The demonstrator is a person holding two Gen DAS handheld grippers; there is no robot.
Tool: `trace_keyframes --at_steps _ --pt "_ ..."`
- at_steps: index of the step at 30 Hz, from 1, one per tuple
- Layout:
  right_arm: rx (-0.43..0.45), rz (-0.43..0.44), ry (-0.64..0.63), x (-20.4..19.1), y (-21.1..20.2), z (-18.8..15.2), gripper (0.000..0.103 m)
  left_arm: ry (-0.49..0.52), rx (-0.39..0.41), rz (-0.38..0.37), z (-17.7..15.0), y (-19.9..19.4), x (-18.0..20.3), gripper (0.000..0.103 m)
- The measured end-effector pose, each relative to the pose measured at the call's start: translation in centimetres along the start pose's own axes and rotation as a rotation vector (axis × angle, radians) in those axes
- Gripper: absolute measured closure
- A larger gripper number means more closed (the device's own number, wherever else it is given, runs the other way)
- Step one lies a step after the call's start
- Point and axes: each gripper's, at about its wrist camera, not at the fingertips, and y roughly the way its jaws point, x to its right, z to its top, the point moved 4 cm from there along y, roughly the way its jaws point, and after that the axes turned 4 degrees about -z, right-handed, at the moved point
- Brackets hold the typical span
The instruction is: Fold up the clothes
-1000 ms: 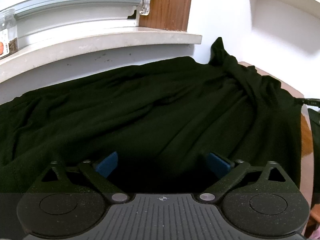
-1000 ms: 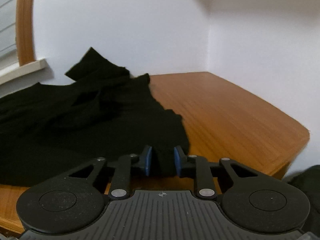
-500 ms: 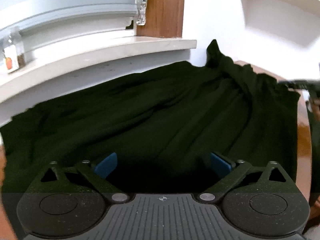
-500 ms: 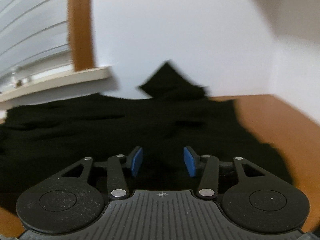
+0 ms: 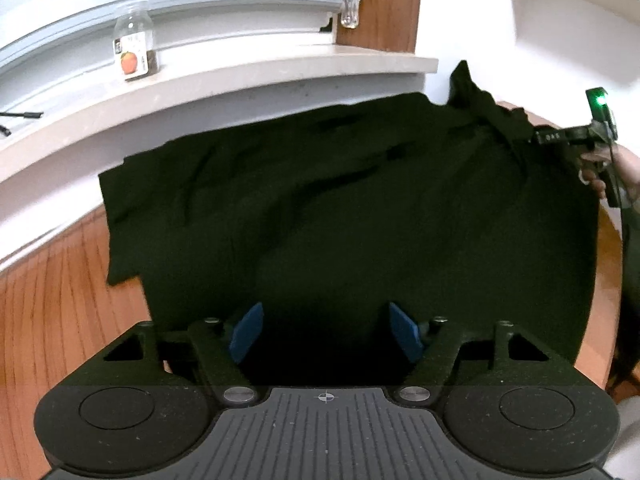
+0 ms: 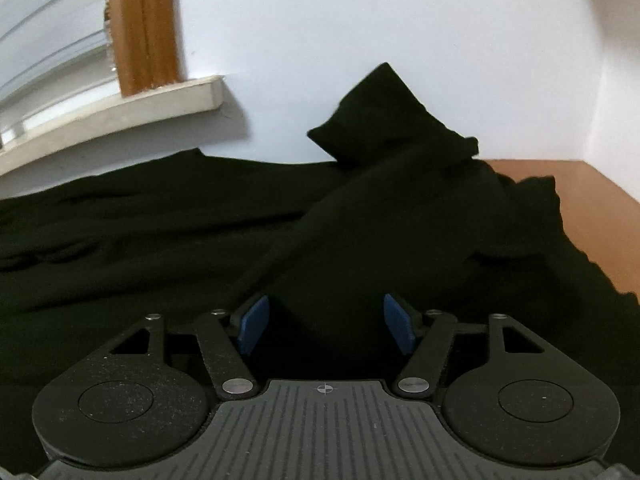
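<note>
Here a jar (image 5: 134, 46) stands on the sill (image 5: 256, 76) at eleven o'clock. Since a second ago, bare counter (image 5: 60, 320) has appeared at nine. The left hand-held gripper (image 5: 326, 332) has been closing, the right hand-held gripper (image 6: 326, 324) opening; neither grips. The black garment (image 5: 340, 200) lies rumpled on the counter, one sleeve (image 6: 384, 112) against the wall.

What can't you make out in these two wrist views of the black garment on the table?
- Left wrist view: the black garment's near hem is hidden behind the left gripper.
- Left wrist view: the bottle's label text is too small to read.
- Right wrist view: the garment's left side is cut off by the frame edge; the right gripper hides the near cloth.
</note>
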Motion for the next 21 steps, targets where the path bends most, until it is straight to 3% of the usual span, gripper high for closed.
trace_keyframes --at_steps 2,4,7,11,15,18,21 --pt "0.016 -0.002 0.012 0.2 -0.1 -0.1 0.051 0.005 0.005 0.001 -0.3 -0.2 0.0 0.045" --pt "0.027 -0.008 0.017 0.3 -0.2 -0.2 0.075 0.016 0.014 0.000 -0.6 -0.6 0.2 0.061" --pt "0.046 0.001 0.054 0.8 -0.4 -0.2 0.099 0.038 0.039 -0.011 -0.4 -1.3 0.7 0.079" --pt "0.095 0.027 0.139 1.9 -1.0 -0.2 0.100 0.042 0.096 -0.016 0.2 -2.6 1.1 0.082" --pt "0.176 0.022 0.114 1.7 -2.1 0.4 0.101 -0.006 0.156 -0.033 1.2 -4.0 0.9 0.083" --pt "0.209 0.017 0.094 1.3 -2.7 1.4 0.101 -0.015 0.091 0.029 1.3 -2.7 0.1 0.082" --pt "0.152 -0.005 0.022 0.4 -1.8 1.6 0.099 -0.011 0.028 0.057 0.7 -1.0 0.2 0.081"
